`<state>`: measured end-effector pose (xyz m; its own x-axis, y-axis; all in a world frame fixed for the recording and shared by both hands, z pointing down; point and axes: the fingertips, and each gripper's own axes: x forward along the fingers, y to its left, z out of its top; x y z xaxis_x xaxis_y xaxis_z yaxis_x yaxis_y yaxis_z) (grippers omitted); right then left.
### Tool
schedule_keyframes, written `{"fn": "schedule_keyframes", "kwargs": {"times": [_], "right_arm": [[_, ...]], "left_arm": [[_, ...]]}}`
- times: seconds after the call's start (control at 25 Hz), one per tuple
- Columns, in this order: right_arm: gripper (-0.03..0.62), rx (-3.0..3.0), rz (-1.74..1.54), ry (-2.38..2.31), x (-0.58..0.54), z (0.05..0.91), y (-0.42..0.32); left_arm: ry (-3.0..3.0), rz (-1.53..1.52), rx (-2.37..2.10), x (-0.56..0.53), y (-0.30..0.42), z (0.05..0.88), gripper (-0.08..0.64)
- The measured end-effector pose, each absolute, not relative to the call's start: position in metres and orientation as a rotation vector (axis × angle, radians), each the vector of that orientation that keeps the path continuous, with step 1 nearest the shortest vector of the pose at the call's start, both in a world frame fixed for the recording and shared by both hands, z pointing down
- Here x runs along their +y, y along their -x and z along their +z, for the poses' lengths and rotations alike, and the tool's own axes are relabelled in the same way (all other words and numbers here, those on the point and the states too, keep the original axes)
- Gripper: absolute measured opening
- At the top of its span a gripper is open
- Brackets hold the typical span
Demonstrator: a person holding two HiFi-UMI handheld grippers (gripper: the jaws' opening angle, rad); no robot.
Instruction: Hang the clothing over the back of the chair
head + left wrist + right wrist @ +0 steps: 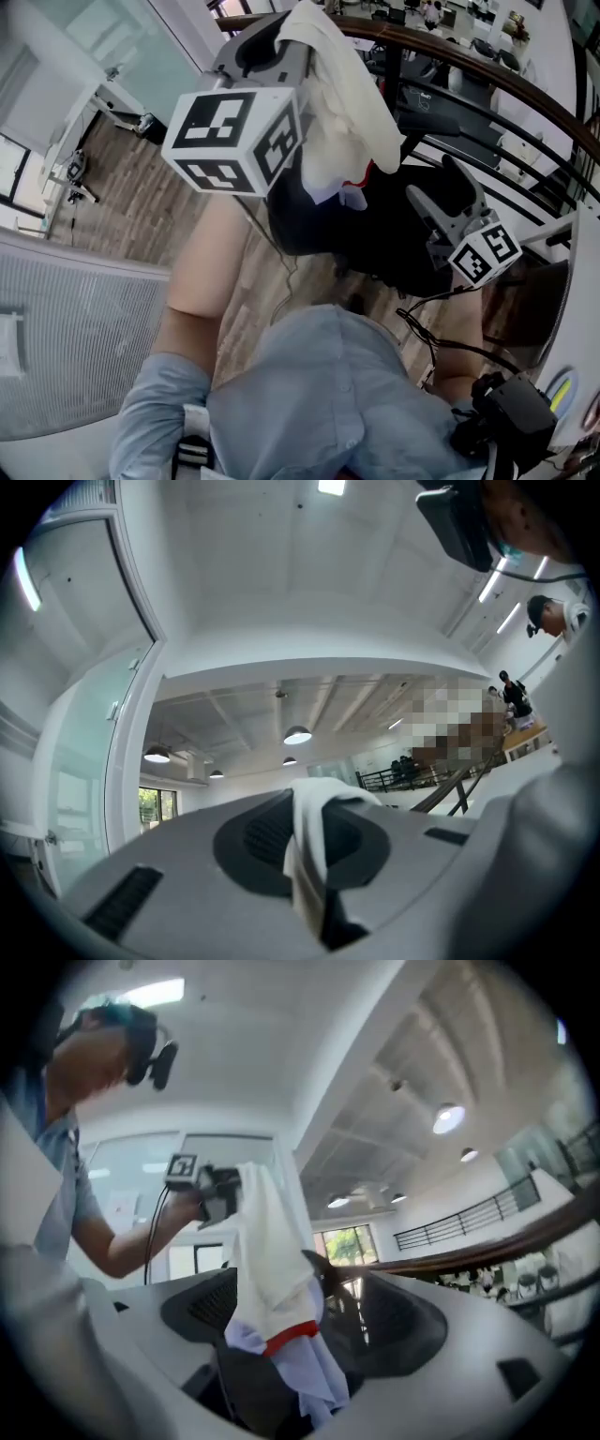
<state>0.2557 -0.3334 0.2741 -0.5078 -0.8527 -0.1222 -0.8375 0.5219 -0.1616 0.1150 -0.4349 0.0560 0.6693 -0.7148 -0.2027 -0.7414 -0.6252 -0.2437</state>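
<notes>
— Blue-shirted person [319,394] fills the bottom of the head view. What's beyond?
— At centre, a black chair [384,234]. Above it, top centre, hangs a white garment with a red band [342,103], its lower end at the chair's dark top.
— Held how?
— By the left gripper [281,23], jaws pinched on the upper edge. At centre right, the right gripper [442,192] stands spread wide, just beside the hanging end, gripping nothing.

The room is bright, lit by round ceiling lamps [297,734] and daylight from a window [349,1243]. Both gripper views bend and darken at the edges; the white clothing [342,103] glares slightly
</notes>
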Motion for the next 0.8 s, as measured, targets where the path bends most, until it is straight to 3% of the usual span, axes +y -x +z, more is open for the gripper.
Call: {"fn": "schedule_keyframes", "kwargs": {"times": [0.24, 0.52, 0.56, 0.6, 0.64, 0.8], "right_arm": [[0.410, 2.914, 0.076, 1.321, -0.370, 0.295, -0.135], [0.409, 2.924, 0.119, 1.723, -0.424, 0.320, -0.120], [0.378, 2.884, 0.137, 1.797, -0.430, 0.317, -0.126], [0.201, 2.833, 0.151, 1.852, -0.435, 0.310, -0.132], [0.112, 2.785, 0.161, 1.883, -0.439, 0.302, -0.138], [0.092, 2.718, 0.231, 1.904, -0.450, 0.269, -0.146]], "left_arm": [[2.594, 0.141, 1.173, -0.448, -0.099, 0.056, 0.029], [2.603, 0.172, 1.167, -0.471, -0.061, 0.040, 0.029], [2.604, 0.178, 1.168, -0.474, -0.055, 0.038, 0.029], [2.602, 0.186, 1.172, -0.478, -0.051, 0.037, 0.029], [2.596, 0.194, 1.178, -0.481, -0.046, 0.034, 0.029], [2.566, 0.230, 1.225, -0.498, -0.017, 0.026, 0.029]]}}
